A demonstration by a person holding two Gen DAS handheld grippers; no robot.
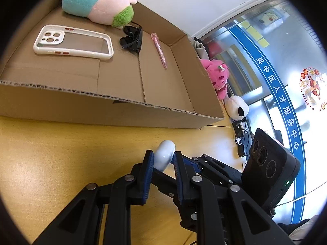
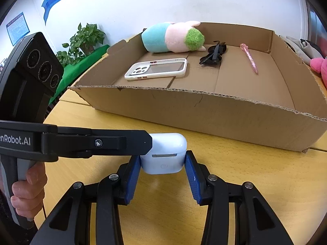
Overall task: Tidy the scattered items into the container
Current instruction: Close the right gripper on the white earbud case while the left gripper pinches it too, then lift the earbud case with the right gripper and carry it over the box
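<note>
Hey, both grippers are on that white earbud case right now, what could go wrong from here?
1. Both the left gripper and right gripper pinch the smooth, rounded earbud case; uneven pulls might squirt it loose onto the table.
2. The cardboard box wall stands just ahead; a low carry may clip its ragged edge.
3. Dropping it carelessly could hit the phone case.

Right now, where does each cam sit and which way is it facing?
Left wrist: on the left gripper, looking across the yellow table at the cardboard box; its fingers straddle the white earbud case, the right gripper's handle beside them.
Right wrist: on the right gripper, facing the box's long side; its pads bracket the case, and the left gripper and the person's hand enter from the left.
Shared: case, box, phone case, sunglasses, pink pen, plush toy.
</note>
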